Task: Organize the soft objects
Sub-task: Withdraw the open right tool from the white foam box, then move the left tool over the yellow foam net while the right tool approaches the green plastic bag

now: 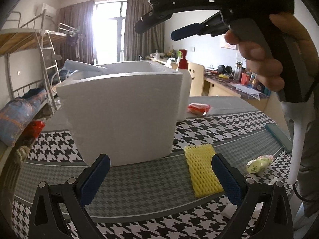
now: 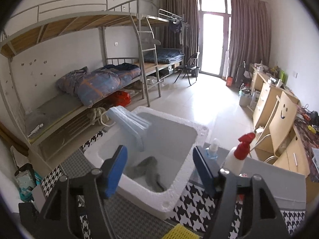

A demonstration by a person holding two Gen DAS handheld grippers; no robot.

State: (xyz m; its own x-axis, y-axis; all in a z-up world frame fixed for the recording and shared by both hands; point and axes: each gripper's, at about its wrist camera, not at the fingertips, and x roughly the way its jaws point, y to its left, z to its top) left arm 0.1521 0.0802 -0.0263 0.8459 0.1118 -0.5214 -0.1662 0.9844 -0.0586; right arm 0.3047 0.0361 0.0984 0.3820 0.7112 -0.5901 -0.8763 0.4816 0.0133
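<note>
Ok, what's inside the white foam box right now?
Inside the white foam box, a crumpled grey cloth lies on the floor, and a pale blue foam sheet leans over the rim. The near wall hides the closest corner.

Spray bottle [image 2: 237, 155] beside bunk bed [image 2: 79, 59]

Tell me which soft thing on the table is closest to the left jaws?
The yellow foam net: it lies right beside the left gripper. The red packet and green wrapper lie farther off.
</note>
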